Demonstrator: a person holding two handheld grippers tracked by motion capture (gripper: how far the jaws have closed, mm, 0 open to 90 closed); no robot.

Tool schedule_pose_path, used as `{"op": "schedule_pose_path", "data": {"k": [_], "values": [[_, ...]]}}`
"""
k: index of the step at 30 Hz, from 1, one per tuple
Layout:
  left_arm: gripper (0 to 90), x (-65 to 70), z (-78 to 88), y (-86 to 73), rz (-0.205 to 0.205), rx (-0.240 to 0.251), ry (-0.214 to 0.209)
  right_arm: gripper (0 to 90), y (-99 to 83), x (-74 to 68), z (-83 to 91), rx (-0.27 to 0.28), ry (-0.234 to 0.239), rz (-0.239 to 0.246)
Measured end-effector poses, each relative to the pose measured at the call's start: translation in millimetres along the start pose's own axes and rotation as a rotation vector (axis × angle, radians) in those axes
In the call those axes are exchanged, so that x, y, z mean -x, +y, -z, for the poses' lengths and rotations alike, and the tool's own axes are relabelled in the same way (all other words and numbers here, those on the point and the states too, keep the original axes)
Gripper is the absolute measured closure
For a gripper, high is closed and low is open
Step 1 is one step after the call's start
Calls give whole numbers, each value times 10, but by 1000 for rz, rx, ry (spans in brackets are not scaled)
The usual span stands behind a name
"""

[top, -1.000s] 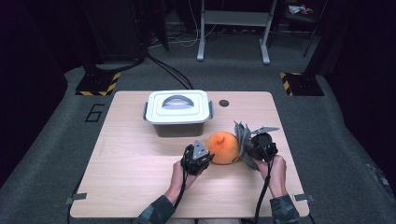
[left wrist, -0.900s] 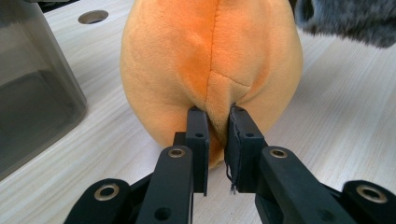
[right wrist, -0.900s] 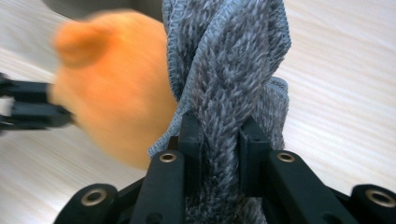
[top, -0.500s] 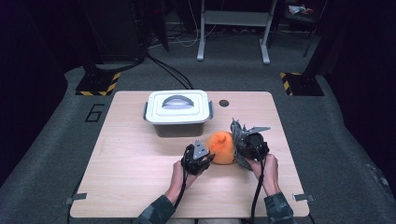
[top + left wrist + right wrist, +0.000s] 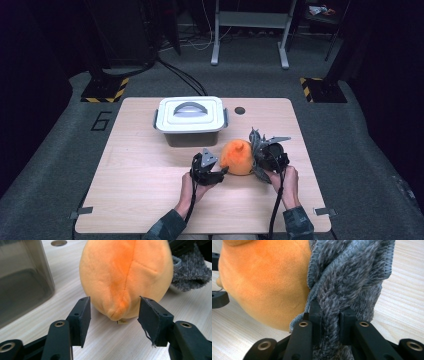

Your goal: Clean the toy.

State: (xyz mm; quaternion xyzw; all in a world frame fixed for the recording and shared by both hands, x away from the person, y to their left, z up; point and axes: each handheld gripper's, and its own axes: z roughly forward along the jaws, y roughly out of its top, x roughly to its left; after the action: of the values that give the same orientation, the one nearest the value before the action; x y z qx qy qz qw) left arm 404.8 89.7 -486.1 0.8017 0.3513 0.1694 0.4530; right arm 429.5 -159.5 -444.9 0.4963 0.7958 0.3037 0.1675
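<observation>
**Plush toy set down, box not yet opened**

The left gripper stands half open, its jaws having just been opening, with the orange plush toy's pointed tip between the pads, untouched. The right gripper is clamped on the toy's grey fuzzy part. The toy rests on the table. Beyond, the lidded storage box sits closed; stowing the toy seems left to do.

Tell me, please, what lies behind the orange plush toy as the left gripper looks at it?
Behind the orange plush toy a grey fuzzy cloth peeks out on the table. Most of the cloth is hidden.
</observation>
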Motion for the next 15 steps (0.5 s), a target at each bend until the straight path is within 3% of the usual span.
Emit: {"op": "schedule_pose_path", "data": {"k": [3,10,15], "values": [[470,20,-35,-2,-7,-6,-12,765,-4,4,2,1,-1,2],[745,81,-62,11,-25,16,-11,765,-35,29,12,13,-1,-12],[814,95,-39,40,-58,36,-2,765,-62,68,44,31,-1,-27]]}}
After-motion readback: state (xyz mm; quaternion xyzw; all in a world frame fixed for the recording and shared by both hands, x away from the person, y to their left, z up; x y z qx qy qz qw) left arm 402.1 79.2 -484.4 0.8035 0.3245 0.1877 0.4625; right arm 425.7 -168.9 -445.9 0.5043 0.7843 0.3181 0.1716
